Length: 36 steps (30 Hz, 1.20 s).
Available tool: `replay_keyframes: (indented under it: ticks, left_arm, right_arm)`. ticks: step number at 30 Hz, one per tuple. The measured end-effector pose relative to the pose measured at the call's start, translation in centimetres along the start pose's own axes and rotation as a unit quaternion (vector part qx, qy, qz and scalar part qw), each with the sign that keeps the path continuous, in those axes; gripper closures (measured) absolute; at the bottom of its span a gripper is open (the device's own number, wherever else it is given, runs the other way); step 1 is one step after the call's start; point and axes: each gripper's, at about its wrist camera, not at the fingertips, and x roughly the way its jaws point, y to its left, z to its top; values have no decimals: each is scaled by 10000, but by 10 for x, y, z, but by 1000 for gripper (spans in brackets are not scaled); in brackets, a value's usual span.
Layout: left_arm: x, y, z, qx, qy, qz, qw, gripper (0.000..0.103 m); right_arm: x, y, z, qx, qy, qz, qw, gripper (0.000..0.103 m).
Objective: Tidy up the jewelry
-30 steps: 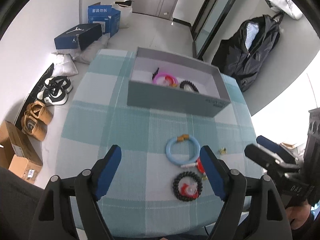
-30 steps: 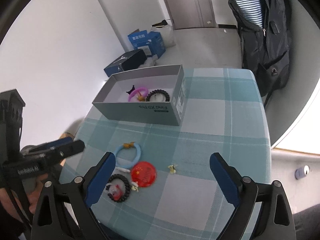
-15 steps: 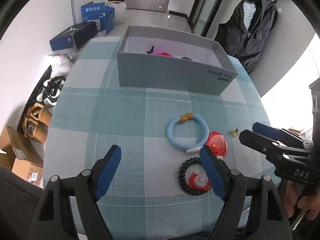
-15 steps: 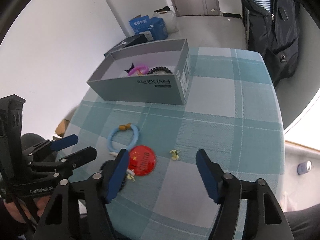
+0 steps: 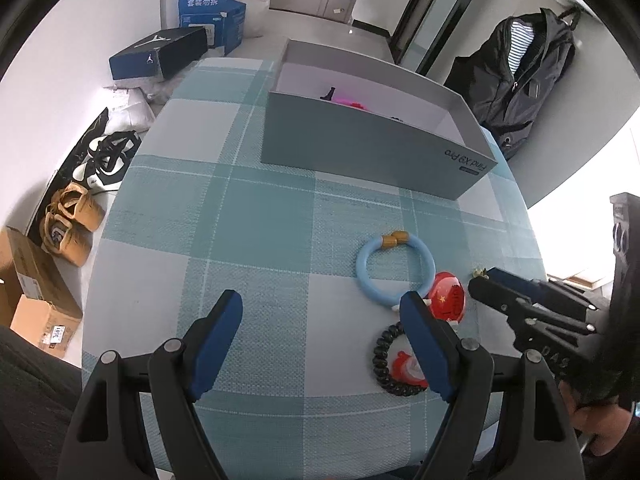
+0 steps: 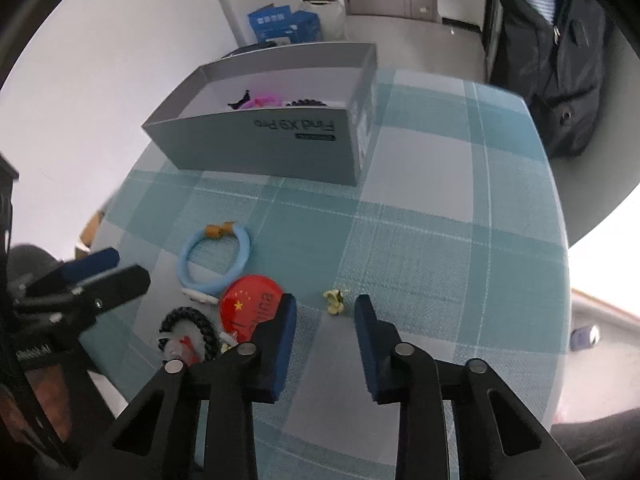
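On the checked cloth lie a light blue ring bracelet (image 5: pixel 394 270) (image 6: pixel 214 258), a red round badge (image 5: pixel 448 296) (image 6: pixel 250 306), a black bead bracelet with a red charm (image 5: pixel 394 362) (image 6: pixel 188 338) and a small yellow-green earring (image 6: pixel 335 302) (image 5: pixel 478 272). A grey open box (image 5: pixel 372 148) (image 6: pixel 272 140) holds a pink bracelet (image 6: pixel 262 102) and a black one. My left gripper (image 5: pixel 322 316) is open and empty above the cloth. My right gripper (image 6: pixel 325 310) is partly closed, empty, its fingertips on either side of the earring.
The table (image 5: pixel 200 208) is round with edges close on all sides. Shoes (image 5: pixel 72 220), cardboard boxes and blue boxes (image 5: pixel 160 52) lie on the floor to the left. A black backpack (image 5: pixel 520 68) leans at the back right.
My right gripper has come down and forward to the earring and its jaws have narrowed. My left gripper has shifted left and lower, away from the jewelry.
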Motion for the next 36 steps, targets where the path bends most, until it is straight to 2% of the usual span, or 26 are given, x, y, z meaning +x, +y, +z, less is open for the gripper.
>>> replay_keyframes:
  ticks: [2, 4, 9, 16, 21, 25, 31, 33, 36]
  left_arm:
    - [1, 2, 0, -18, 16, 23, 10000, 25]
    - [2, 3, -1, -57, 65, 21, 10000, 25]
    - [3, 6, -1, -116, 101, -25, 9999, 25]
    - [-5, -6, -4, 151, -18, -385, 9991, 25]
    - [-8, -27, -7, 598, -22, -575, 9965, 25]
    - [-13, -44, -12, 1039, -186, -446, 9934, 25]
    - [-12, -61, -17, 1546, -170, -462, 9868, 26]
    - [-10, -70, -18, 1877, -221, -222, 9817, 26]
    - [-8, -75, -17, 2014, -169, -356, 9787, 26]
  right_arm:
    - [0, 2, 0, -75, -14, -166, 9998, 91]
    - [-1, 1, -1, -106, -25, -280, 9995, 96]
    - [-2, 0, -1, -118, -61, -266, 9996, 98]
    - [-11, 0, 0, -40, -210, -193, 9996, 100]
    - [-19, -8, 0, 161, -320, -70, 9993, 100]
    - [-24, -19, 1, 345, -372, -1, 9987, 100]
    - [-32, -30, 0, 546, -454, 21, 9975, 100]
    - [-33, -32, 0, 573, -457, 18, 9973, 99]
    - [-34, -35, -1, 638, -484, 27, 9968, 99]
